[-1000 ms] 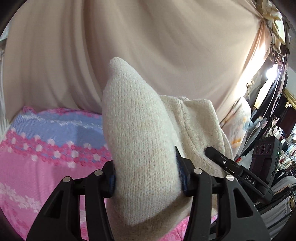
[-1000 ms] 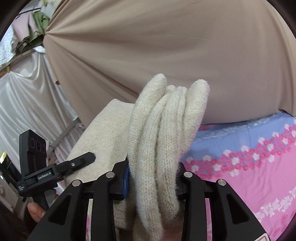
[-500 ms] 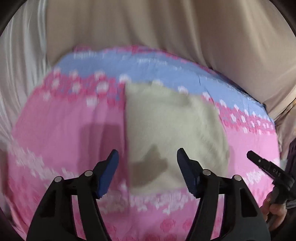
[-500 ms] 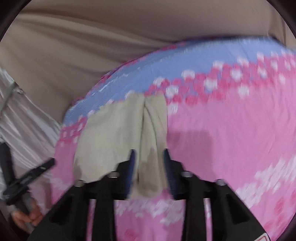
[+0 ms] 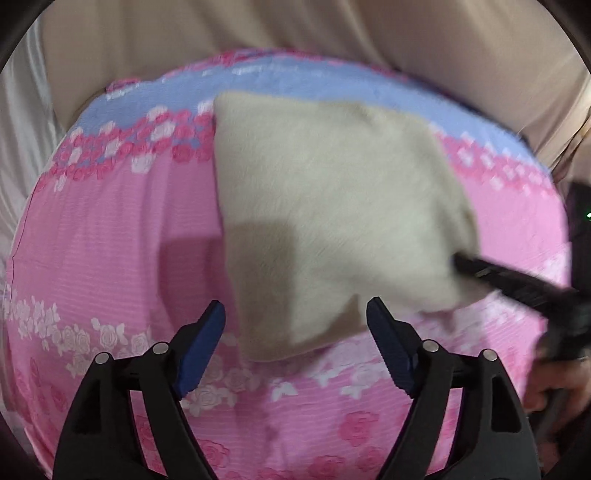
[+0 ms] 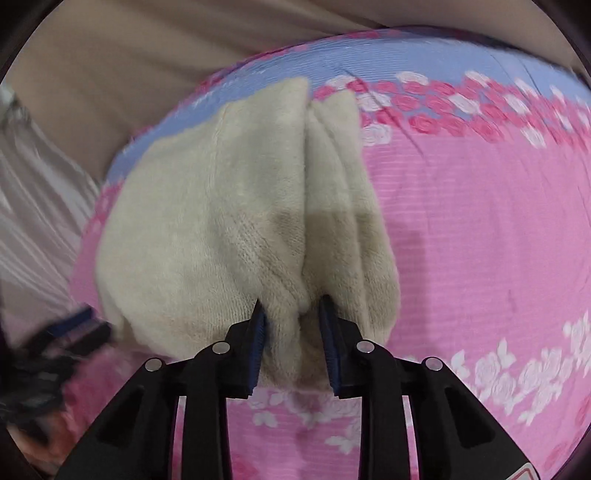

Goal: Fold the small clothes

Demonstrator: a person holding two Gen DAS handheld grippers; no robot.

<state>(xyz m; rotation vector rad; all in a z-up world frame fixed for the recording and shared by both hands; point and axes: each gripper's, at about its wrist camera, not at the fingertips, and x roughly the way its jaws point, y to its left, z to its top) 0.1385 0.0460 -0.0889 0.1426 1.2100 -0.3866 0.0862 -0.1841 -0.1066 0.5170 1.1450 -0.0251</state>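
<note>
A cream knitted garment (image 5: 332, 206) lies folded on the pink and blue floral sheet (image 5: 110, 229). My left gripper (image 5: 295, 332) is open and empty, just in front of the garment's near edge. My right gripper (image 6: 291, 314) is shut on the garment's (image 6: 229, 221) near edge, where the knit bunches into thick folds between the jaws. In the left wrist view the right gripper's black finger (image 5: 491, 273) reaches the garment's right corner. The left gripper shows blurred at the left edge of the right wrist view (image 6: 74, 325).
A beige curtain (image 5: 295, 33) hangs behind the bed. Pale silvery fabric (image 6: 33, 206) hangs at the left side. The sheet (image 6: 480, 229) spreads to the right of the garment. A hand (image 5: 554, 384) holds the right gripper at the lower right.
Both grippers have brought the garment down from the air onto the sheet. My left gripper has let go and opened. My right gripper still holds the garment.
</note>
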